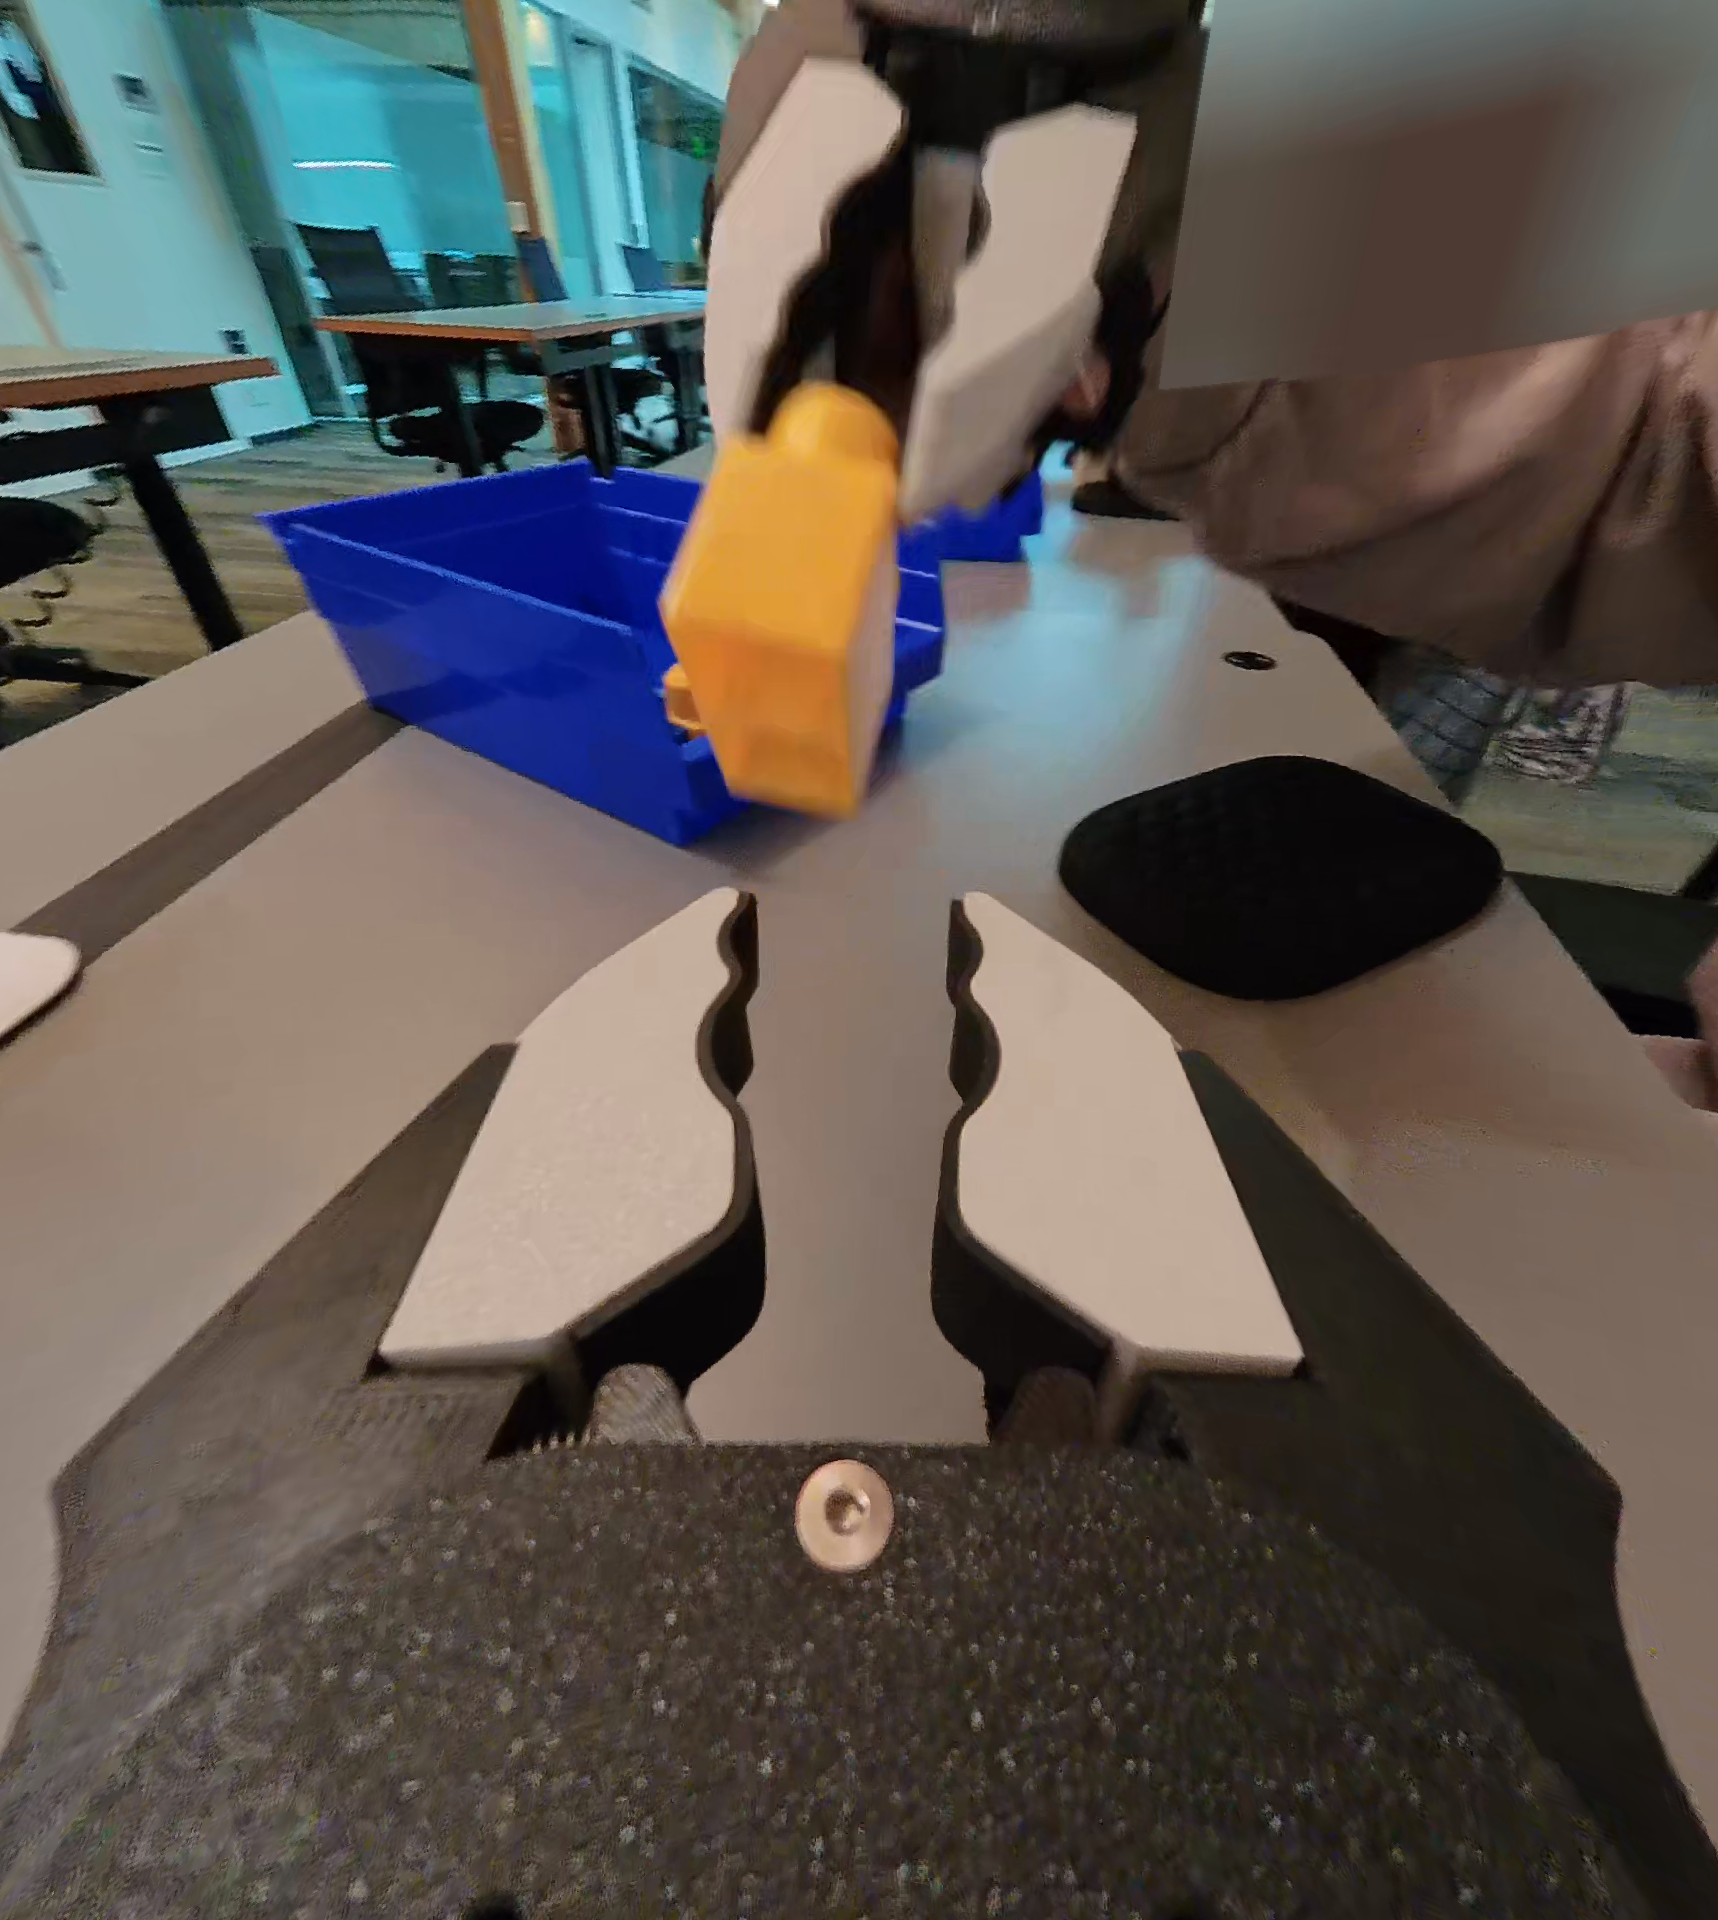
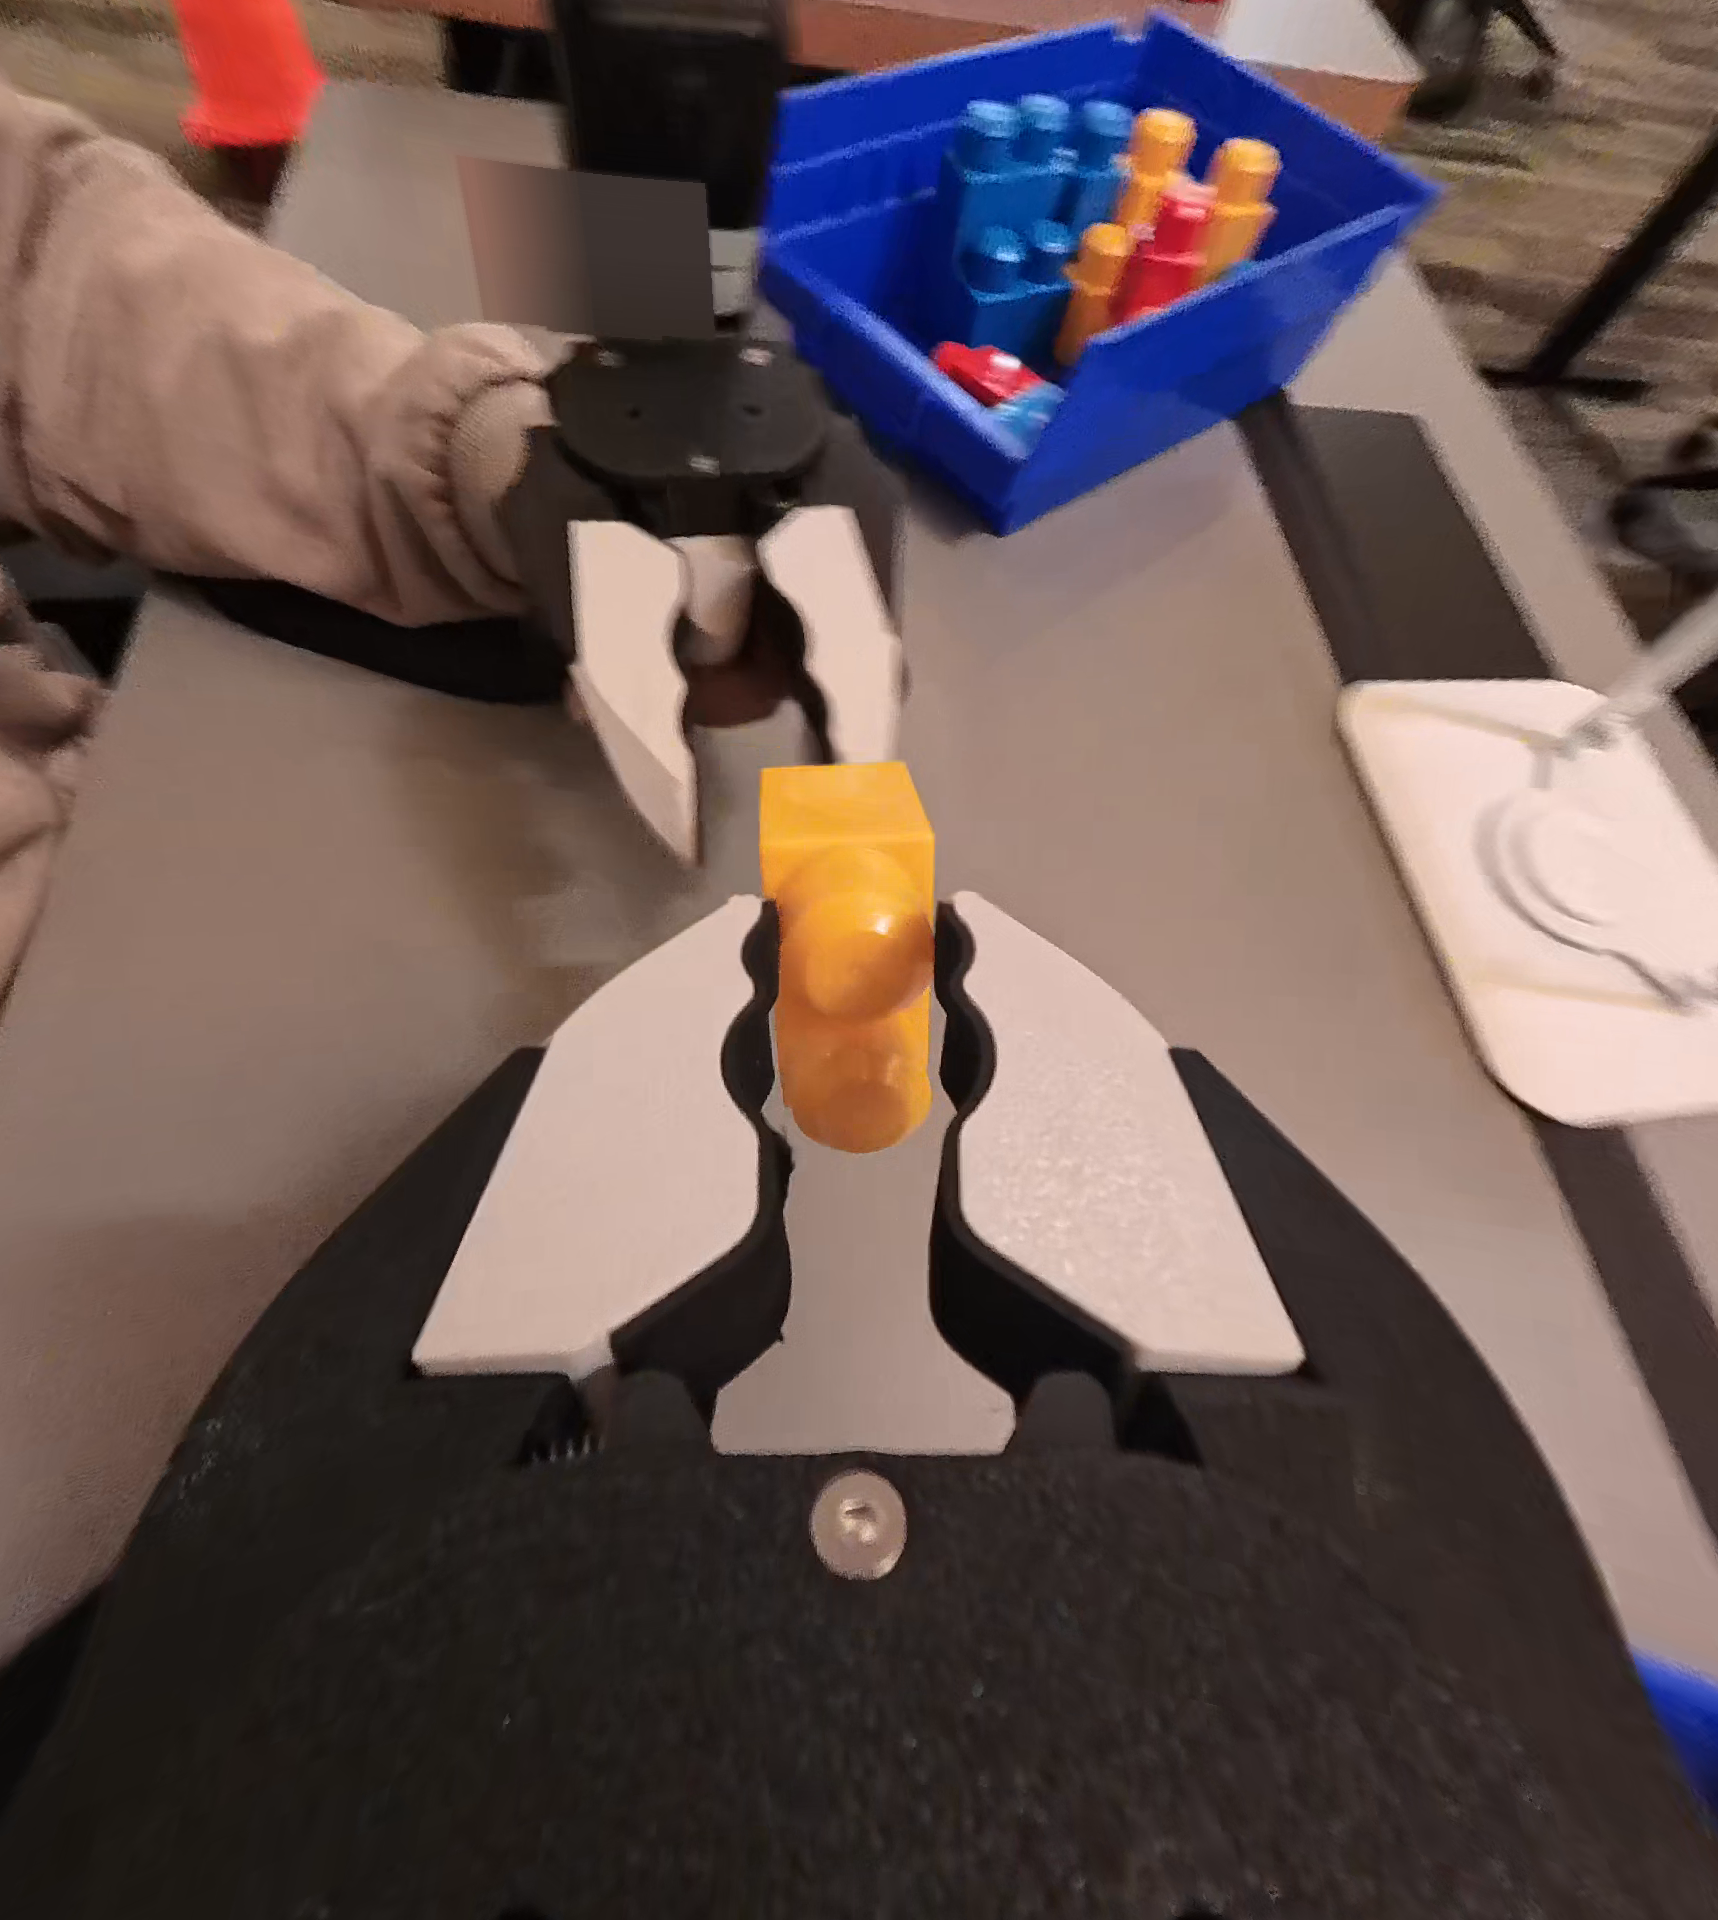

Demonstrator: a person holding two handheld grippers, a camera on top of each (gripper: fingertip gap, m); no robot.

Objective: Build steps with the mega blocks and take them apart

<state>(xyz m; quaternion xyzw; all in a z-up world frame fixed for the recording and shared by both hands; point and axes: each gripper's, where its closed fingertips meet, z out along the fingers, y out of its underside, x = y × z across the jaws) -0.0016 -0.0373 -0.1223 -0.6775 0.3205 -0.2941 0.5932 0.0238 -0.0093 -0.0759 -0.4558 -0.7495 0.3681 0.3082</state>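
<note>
My right gripper (image 2: pixel 852 909) is shut on an orange mega block (image 2: pixel 850 935), its studs pointing back at the camera, held above the grey table (image 2: pixel 315 987). In the left wrist view the same orange block (image 1: pixel 782 623) hangs from the right gripper (image 1: pixel 834 457) in front of the blue bin (image 1: pixel 481 613). My left gripper (image 1: pixel 853 904) is open and empty, low over the table; it also shows in the right wrist view (image 2: pixel 761 790), just beyond the block. The blue bin (image 2: pixel 1177 384) holds several blue, orange and red blocks (image 2: pixel 1094 229).
A black textured pad (image 1: pixel 1281 873) lies on the table right of my left gripper. A white flat base with a metal rod (image 2: pixel 1582 894) sits at the table's right side. A person's sleeve (image 2: pixel 159 416) reaches in. Desks and chairs stand beyond the table. The left gripper's tips are roughly 7 cm from the right gripper's.
</note>
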